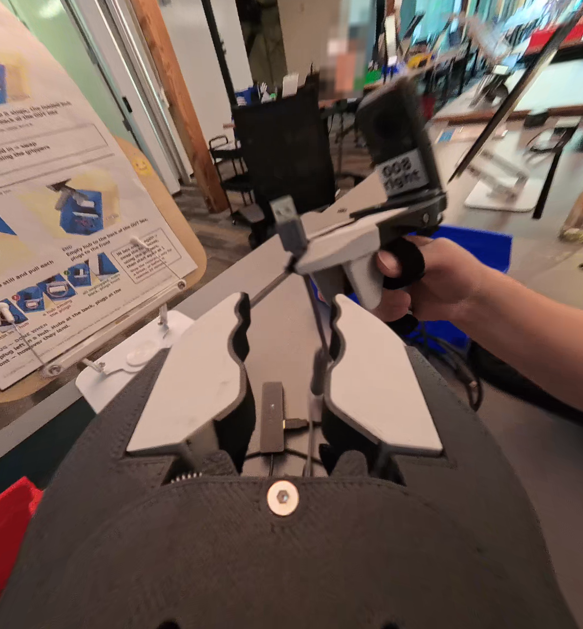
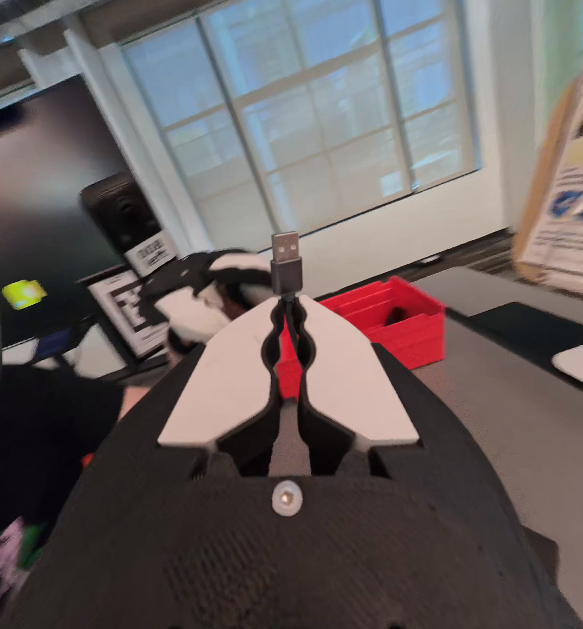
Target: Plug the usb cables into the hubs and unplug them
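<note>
My right gripper is shut on a dark USB cable just below its plug, which sticks up past the fingertips. In the left wrist view the right gripper is held in the air ahead, with the plug pointing up and its cable hanging down beside my right finger. My left gripper is open and holds nothing. A slim dark hub shows low between its fingers, with a small plug at its side. The left gripper shows blurred in the right wrist view.
An instruction board on a white stand is at the left. A red bin sits on the grey table, and a blue bin lies behind the person's hand. A dark monitor stands at the left.
</note>
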A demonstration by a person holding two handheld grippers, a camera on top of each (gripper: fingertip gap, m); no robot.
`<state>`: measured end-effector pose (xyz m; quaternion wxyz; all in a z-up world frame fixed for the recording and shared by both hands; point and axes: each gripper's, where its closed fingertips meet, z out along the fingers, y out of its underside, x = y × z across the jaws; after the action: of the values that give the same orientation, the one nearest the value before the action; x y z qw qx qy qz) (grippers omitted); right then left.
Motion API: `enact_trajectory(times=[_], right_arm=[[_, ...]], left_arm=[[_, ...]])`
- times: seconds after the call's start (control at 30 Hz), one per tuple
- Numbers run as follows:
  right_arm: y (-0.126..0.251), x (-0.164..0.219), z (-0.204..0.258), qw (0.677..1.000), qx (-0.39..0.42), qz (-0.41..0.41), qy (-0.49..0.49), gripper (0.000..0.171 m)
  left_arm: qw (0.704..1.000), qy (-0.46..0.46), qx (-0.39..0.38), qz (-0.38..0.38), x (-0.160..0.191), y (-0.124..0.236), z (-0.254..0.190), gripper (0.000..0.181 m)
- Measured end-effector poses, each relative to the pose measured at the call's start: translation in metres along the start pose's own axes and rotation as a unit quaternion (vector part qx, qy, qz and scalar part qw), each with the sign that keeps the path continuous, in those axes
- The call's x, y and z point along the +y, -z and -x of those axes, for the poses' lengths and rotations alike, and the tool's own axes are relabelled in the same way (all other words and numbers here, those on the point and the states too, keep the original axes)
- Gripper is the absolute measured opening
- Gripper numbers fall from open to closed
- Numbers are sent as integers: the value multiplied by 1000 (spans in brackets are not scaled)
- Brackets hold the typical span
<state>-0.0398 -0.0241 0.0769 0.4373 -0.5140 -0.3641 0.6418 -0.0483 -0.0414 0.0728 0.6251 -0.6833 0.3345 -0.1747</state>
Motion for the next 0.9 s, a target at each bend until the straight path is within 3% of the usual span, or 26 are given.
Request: enact_trajectory(times=[0.03, 0.17, 0.3, 0.47, 0.6, 0.77, 0.9], right_arm=[[2, 4, 6, 999, -30, 24, -14, 6], [11, 15, 38, 979, -168, 83, -75, 5], [17, 27, 69, 945, -275, 126, -122, 5], [15, 55, 83, 924, -301, 205, -113, 5], [16, 64, 85, 921, -305, 226, -91, 5], [22, 75, 88, 924, -290, 240, 72, 6], [21, 72, 82, 929, -250, 225, 153, 5]], left_arm=[[1000, 14, 14, -18, -7, 7, 1, 45], [984, 95, 127, -79, -24, 25, -7, 34], [954, 142, 256, -68, -15, 22, -31, 32], [908, 162, 383, -56, -12, 28, -67, 31], [917, 84, 389, -31, 1, 28, -81, 18], [936, -52, 346, -22, 8, 30, -93, 11], [954, -137, 264, -17, 6, 25, -91, 9]])
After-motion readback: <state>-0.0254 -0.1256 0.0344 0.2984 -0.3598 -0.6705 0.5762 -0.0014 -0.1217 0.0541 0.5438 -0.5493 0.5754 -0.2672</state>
